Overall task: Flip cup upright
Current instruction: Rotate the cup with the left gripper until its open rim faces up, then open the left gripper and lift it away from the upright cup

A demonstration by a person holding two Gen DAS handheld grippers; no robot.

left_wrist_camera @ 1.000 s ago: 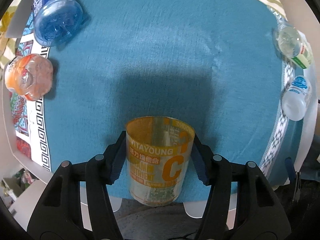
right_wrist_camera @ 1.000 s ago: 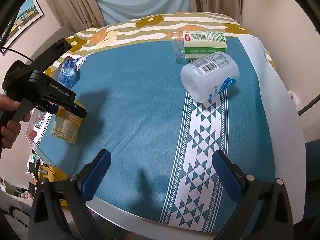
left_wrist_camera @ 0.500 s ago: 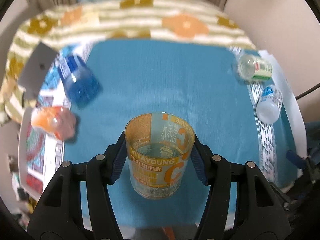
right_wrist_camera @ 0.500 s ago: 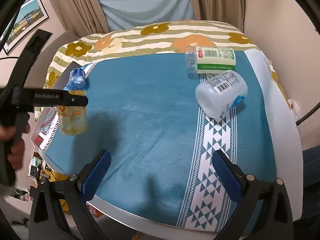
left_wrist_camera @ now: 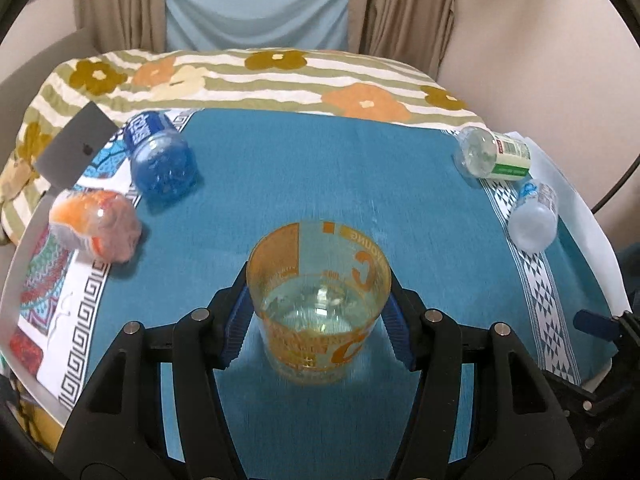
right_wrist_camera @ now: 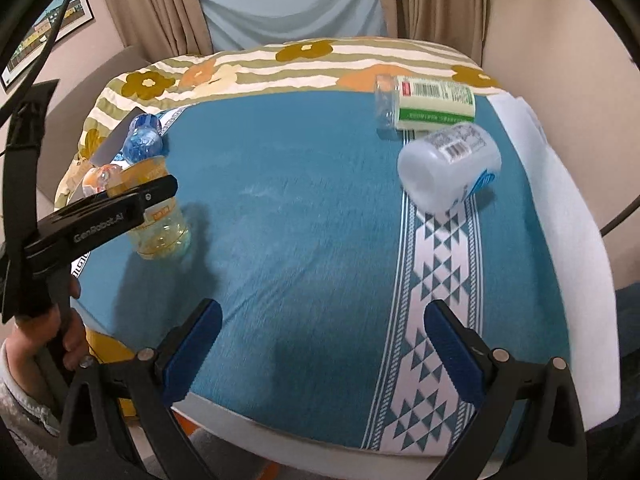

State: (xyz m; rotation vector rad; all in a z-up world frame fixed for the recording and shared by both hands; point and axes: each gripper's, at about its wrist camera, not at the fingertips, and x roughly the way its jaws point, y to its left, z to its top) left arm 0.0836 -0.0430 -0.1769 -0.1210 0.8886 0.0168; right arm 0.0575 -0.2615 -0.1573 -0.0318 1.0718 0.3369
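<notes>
Since 1 s ago the cup (left_wrist_camera: 319, 304) has swung from tipped, side toward the left wrist cam, to upright w/ mouth up; the view now takes in curtains and the far wall. Left gripper (left_wrist_camera: 318, 312) is clamped on the cup, blue pads on both sides, cup at or just above the teal cloth (left_wrist_camera: 300, 168) near the near-left edge; contact w/ cloth can't be told. Right gripper (right_wrist_camera: 320, 344) sits w/ jaws wide apart, nothing between them, over the near edge. Blue bottle (left_wrist_camera: 160, 158) and orange bottle (left_wrist_camera: 96, 224) lie far left of the cup. Green-label bottle (right_wrist_camera: 426, 102) and white bottle (right_wrist_camera: 450, 168) lie far right, just beside each other. A hand (right_wrist_camera: 60, 320) grips the left tool's handle.
</notes>
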